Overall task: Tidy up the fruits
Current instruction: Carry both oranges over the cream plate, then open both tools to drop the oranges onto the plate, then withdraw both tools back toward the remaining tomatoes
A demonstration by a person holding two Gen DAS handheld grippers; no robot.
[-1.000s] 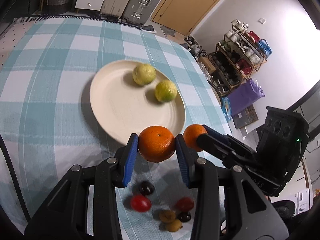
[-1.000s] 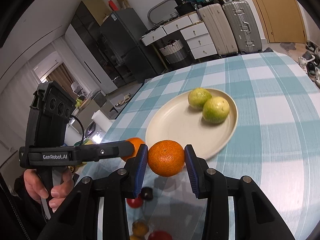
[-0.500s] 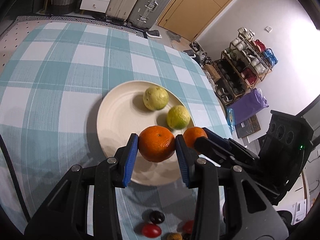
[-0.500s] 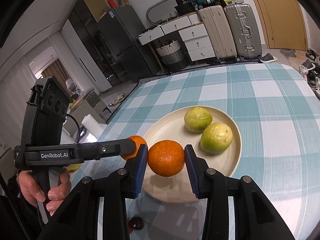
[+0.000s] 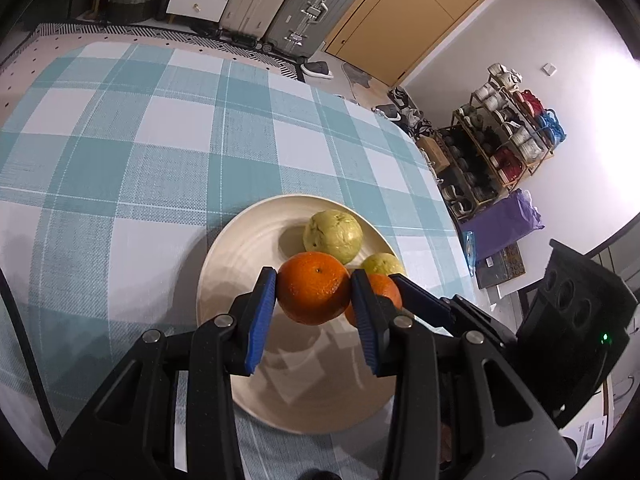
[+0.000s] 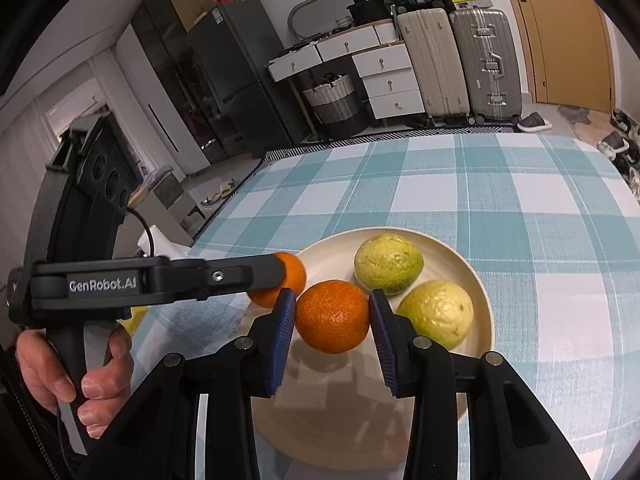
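Both grippers, left (image 5: 314, 312) and right (image 6: 332, 328), each pinch an orange (image 5: 314, 294) above the plate (image 5: 240, 248) beside two green fruits (image 6: 388, 262); height seems low. Next: lower, release.

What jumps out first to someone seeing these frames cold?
Two oranges held in the air, one by each gripper: the left gripper is shut on its orange and the right gripper on its orange, side by side over the near part of the cream plate. Behind them, two pale green fruits sit on the plate's far side, on the teal checked tablecloth.
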